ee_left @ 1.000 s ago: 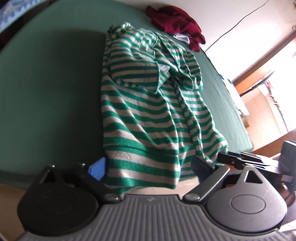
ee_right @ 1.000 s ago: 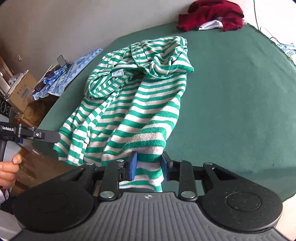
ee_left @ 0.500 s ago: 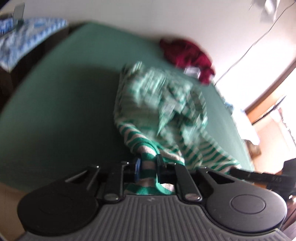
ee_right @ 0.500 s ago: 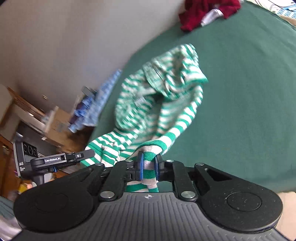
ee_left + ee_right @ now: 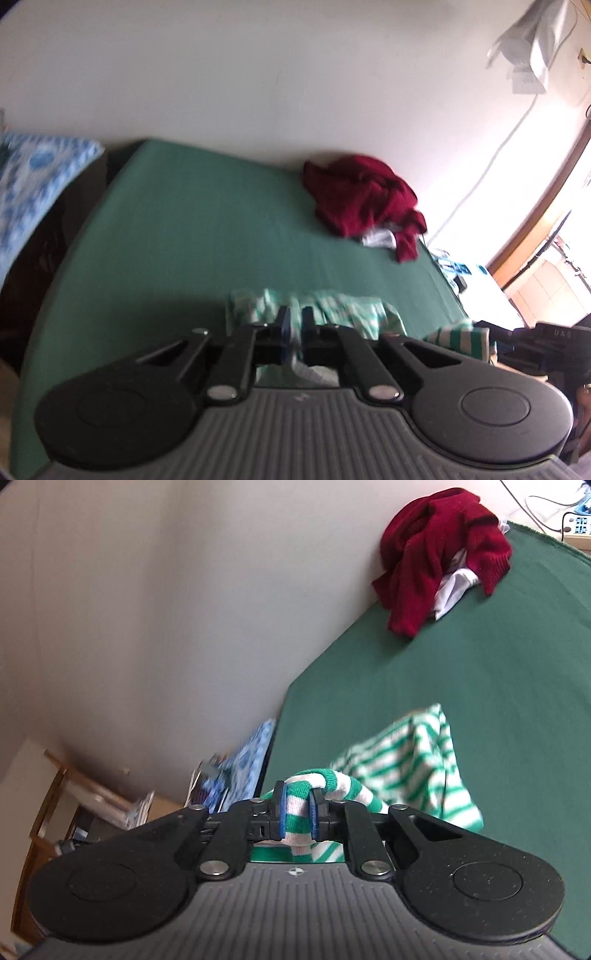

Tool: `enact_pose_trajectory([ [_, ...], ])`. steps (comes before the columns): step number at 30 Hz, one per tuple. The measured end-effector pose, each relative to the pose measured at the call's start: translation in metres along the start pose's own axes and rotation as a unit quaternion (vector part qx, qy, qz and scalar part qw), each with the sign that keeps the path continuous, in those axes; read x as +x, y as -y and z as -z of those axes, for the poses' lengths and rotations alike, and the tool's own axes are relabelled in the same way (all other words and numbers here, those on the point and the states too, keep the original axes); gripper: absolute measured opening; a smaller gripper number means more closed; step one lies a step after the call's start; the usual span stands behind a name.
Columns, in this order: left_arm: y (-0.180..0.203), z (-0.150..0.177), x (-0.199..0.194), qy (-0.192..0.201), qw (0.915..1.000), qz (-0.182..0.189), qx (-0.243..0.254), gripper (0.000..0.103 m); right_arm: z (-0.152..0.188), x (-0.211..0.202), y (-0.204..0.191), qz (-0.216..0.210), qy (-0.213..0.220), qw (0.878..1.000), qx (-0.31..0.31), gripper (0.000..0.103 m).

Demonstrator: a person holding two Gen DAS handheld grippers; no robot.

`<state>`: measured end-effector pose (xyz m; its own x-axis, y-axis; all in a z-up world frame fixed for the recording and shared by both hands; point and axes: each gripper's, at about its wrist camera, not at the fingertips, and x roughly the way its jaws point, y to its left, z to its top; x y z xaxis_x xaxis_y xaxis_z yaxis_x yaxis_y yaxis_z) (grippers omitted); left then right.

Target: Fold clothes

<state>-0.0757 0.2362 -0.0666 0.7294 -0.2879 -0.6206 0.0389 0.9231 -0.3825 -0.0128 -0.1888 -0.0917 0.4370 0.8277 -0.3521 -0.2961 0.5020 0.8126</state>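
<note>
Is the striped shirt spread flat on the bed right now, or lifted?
Lifted and bunched. Both the left gripper and right gripper are shut on the striped shirt, which hangs in loose folds over the bed.

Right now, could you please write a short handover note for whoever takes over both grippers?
Left gripper: shut on the striped shirt.
Right gripper: shut on the same shirt's edge, bunched between the blue pads.
The shirt is raised off the green bed near its front edge; the rest trails below.
The red garment lies crumpled by the wall, untouched.
Done: both corners gripped.
Left: carry the edge over, lay it flat, finish folding, then probably the red one.
</note>
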Motion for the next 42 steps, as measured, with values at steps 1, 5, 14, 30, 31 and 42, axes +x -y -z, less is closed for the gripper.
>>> enact_pose_trajectory([
  [1,-0.003,-0.006,0.008,-0.003,1.0000,0.001,0.004,0.000,-0.004,0.007,0.003,0.010,0.005,1.000,0.007,0.013],
  [5,-0.016,-0.032,0.040,-0.014,0.9997,0.006,0.020,0.000,-0.013,0.031,0.020,0.046,0.028,0.998,0.032,0.013],
  [14,-0.049,-0.033,0.061,-0.037,0.9979,-0.001,0.054,0.059,-0.006,0.048,0.054,0.085,0.019,0.994,0.066,0.013],
  [30,-0.034,0.006,0.086,-0.068,0.9966,-0.020,0.043,0.015,-0.004,0.030,-0.003,0.118,-0.051,0.932,-0.340,0.071],
  [31,-0.033,0.005,0.087,-0.067,0.9965,-0.022,0.043,0.014,0.005,0.035,-0.005,0.130,-0.065,0.908,-0.392,0.071],
  [42,-0.019,0.002,0.095,-0.061,0.9952,-0.049,0.058,0.007,0.010,0.073,0.005,0.131,-0.047,0.892,-0.430,0.020],
])
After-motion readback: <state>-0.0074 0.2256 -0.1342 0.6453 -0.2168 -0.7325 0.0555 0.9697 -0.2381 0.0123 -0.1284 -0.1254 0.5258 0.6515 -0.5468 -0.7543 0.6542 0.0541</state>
